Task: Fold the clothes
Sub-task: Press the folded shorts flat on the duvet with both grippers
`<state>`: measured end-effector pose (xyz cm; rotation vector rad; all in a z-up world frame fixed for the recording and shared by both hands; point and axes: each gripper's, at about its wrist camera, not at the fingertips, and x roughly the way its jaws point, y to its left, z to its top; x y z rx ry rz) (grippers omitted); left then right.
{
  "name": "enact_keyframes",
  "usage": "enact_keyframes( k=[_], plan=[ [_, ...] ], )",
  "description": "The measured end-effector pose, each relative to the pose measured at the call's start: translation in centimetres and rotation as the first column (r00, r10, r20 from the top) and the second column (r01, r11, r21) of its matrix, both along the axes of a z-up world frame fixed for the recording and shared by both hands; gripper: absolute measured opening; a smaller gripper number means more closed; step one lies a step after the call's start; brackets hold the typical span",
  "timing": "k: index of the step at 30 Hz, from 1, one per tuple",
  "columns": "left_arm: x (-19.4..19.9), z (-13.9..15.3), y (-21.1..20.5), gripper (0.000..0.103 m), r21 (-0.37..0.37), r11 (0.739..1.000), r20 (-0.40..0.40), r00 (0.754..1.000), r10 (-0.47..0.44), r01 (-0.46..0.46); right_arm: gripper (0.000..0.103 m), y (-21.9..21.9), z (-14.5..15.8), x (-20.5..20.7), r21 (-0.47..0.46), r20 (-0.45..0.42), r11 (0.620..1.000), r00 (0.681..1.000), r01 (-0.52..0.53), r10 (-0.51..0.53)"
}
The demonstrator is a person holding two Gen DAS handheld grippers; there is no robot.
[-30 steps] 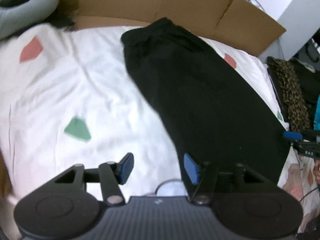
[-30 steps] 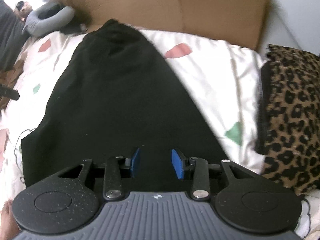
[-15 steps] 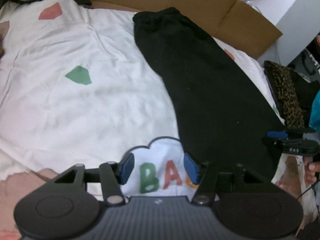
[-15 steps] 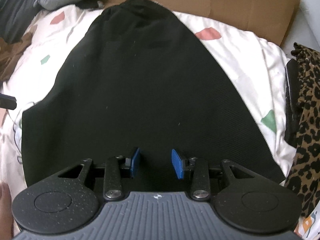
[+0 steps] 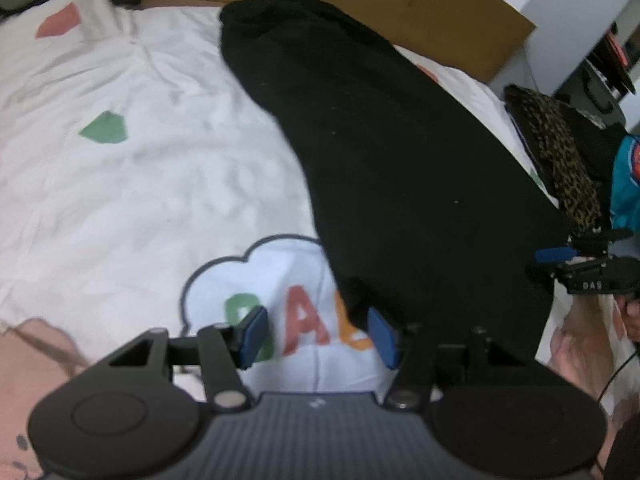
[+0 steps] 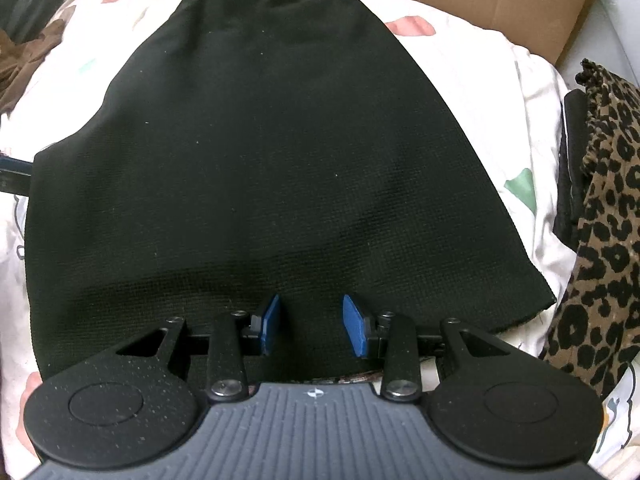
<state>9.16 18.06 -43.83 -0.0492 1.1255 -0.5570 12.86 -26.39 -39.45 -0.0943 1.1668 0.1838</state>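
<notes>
Black garment (image 6: pixel 280 140) lies flat on printed bedsheet (image 5: pixel 140 180), long axis running away from us toward cardboard (image 5: pixel 460 20). Right gripper (image 6: pixel 312 322) nearer, at near hem, unclenched, empty. Left gripper (image 5: pixel 318 334) released at hem's left corner, perhaps touching.

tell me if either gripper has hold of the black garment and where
Neither. The left gripper and right gripper are open over the black garment's near hem.

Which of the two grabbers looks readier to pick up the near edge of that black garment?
Probably the left gripper: its open jaws bracket the near corner of the black garment. The right gripper, also open, sits over the middle of the cloth with no edge between its jaws.
</notes>
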Motion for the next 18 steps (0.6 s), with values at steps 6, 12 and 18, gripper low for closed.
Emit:
enact_keyframes(
  k=[6,12,18],
  plan=[
    [-0.2,-0.6,-1.1,0.065,0.013,1.0,0.013,1.0,-0.02,0.019,0.042,-0.1,0.0,-0.3,0.008,0.006,1.0,1.0,-0.006,0.006],
    [-0.2,-0.9,-1.9,0.063,0.006,0.999,0.058,0.997,-0.041,0.04,0.042,-0.2,0.0,-0.5,0.016,0.013,1.0,1.0,-0.01,0.01],
    [-0.1,-0.7,0.1,0.013,-0.023,1.0,0.067,0.998,0.018,-0.016,0.042,-0.5,-0.2,-0.3,0.023,0.021,1.0,1.0,-0.011,0.011]
  ],
)
